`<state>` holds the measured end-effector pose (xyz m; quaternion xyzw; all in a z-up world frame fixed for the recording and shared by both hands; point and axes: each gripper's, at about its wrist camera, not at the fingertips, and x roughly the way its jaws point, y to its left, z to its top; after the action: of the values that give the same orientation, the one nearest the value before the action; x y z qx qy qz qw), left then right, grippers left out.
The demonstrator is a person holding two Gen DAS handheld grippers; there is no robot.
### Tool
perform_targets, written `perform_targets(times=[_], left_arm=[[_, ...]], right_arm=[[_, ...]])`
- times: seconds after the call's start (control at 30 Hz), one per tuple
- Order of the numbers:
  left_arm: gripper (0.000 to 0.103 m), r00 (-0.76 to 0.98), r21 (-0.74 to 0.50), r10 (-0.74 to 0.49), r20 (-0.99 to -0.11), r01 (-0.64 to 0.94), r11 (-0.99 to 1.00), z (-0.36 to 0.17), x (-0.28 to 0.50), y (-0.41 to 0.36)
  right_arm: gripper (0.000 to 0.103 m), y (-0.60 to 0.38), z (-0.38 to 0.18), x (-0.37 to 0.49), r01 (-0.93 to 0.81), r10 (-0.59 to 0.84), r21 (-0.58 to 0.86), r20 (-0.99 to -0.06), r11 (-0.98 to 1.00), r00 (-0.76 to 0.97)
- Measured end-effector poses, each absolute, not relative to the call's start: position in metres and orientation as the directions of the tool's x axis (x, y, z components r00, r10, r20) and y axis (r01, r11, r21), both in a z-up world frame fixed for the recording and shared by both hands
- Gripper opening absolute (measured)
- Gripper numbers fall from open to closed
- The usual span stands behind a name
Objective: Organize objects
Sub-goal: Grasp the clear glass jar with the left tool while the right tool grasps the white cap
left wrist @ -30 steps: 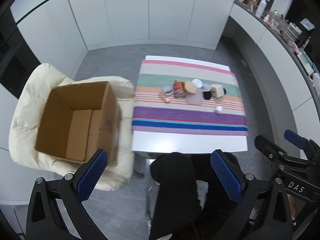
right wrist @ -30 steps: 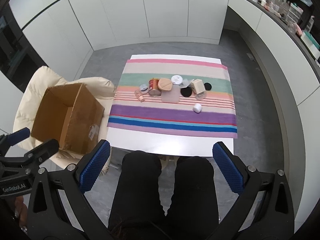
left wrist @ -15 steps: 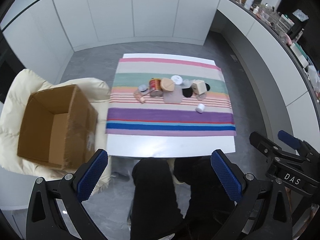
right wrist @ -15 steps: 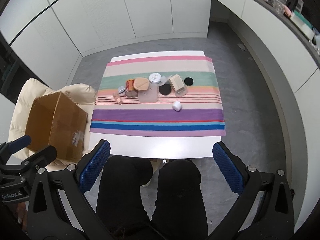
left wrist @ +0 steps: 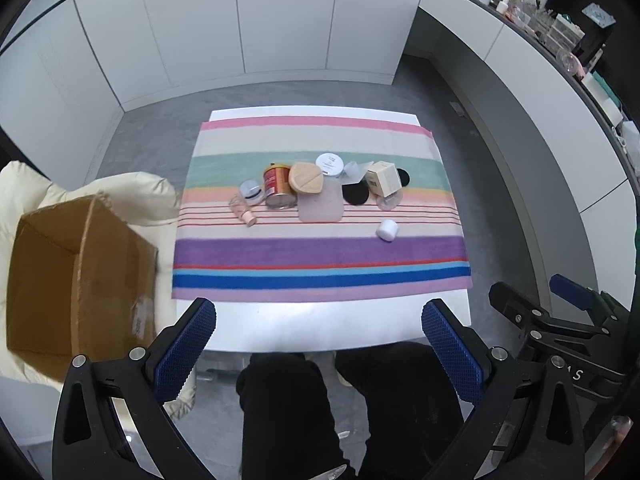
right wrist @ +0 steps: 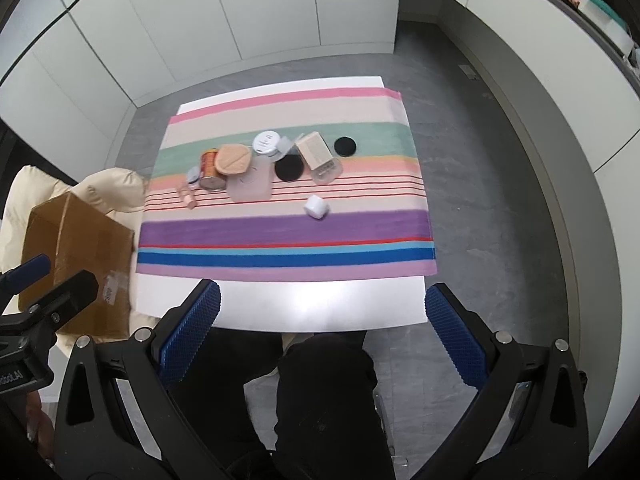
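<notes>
Left wrist view swung rightward since a second ago, now centred on table (left wrist: pixel 320 332), approach just beginning. Left gripper (left wrist: pixel 319 330) and right gripper (right wrist: pixel 322 312): fingers spread wide, empty. Clutter, red can (left wrist: pixel 279 186) included, mid-cloth, untouched; cardboard box (left wrist: pixel 76 276) open alongside.

A red metal can (left wrist: pixel 279 186) lying tipped on the striped cloth, a tan quilted round puff (left wrist: pixel 306 177) leaning against it, sits clustered with a beige carton (left wrist: pixel 383 178), black discs (left wrist: pixel 355 194) and (slightly apart) a small white jar (left wrist: pixel 387 230).
</notes>
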<state>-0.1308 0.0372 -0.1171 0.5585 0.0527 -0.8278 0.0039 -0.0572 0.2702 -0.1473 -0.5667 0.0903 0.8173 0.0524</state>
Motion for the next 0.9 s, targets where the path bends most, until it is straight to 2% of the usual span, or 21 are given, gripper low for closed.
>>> perform_targets(times=[0.27, 0.6, 0.73, 0.9], left_arm=[[0.102, -0.359, -0.071, 0.043, -0.932, 0.067, -0.995, -0.165, -0.165, 0.037], [0.102, -0.325, -0.068, 0.036, -0.945, 0.088, -0.994, -0.243, -0.209, 0.028], [0.102, -0.298, -0.133, 0.091, -0.950, 0.124, -0.983, -0.282, -0.226, 0.013], [0.102, -0.260, -0.145, 0.097, -0.961, 0.169, -0.975, -0.313, -0.241, -0.012]], right_arm=[[0.103, 0.291, -0.189, -0.082, -0.208, 0.006, 0.071, -0.937, -0.976, -0.350], [0.103, 0.305, -0.274, -0.129, -0.161, 0.008, 0.049, -0.943, -0.986, -0.332], [0.103, 0.304, -0.305, -0.144, -0.147, -0.030, 0.087, -0.935, -0.985, -0.354], [0.103, 0.289, -0.334, -0.163, -0.096, 0.004, 0.034, -0.928, -0.995, -0.371]])
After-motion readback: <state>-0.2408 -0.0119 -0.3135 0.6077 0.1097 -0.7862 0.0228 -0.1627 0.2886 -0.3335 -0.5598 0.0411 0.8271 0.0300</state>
